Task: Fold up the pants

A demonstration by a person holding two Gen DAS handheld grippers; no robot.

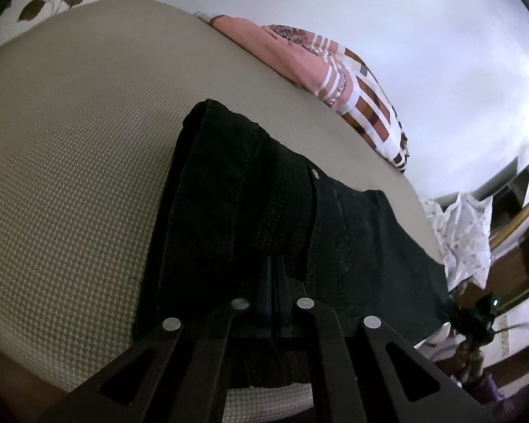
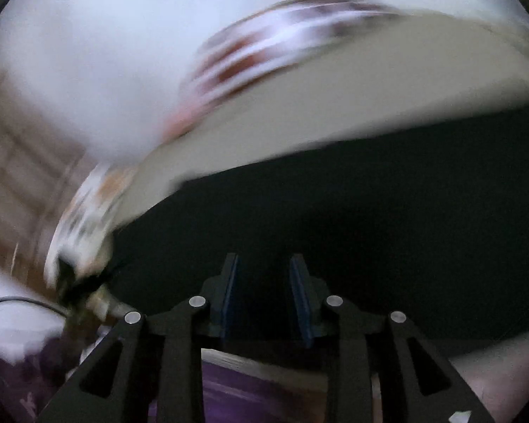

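One pair of black pants [image 1: 250,218] lies on the beige mattress [image 1: 70,162] of the bed, and I see its waistband button facing up in my left wrist view. My left gripper [image 1: 274,275] is pressed together, and its tips sit on the dark cloth; whether any fabric is pinched I cannot tell. My right gripper [image 2: 264,282] stands spread, with its blue pads apart over the pants [image 2: 335,232] and nothing pressed between them; that view is heavily blurred. Beyond the pants, a pink and brown patterned pillow [image 1: 335,77] lies along the far edge of the mattress against the white wall [image 1: 405,17].
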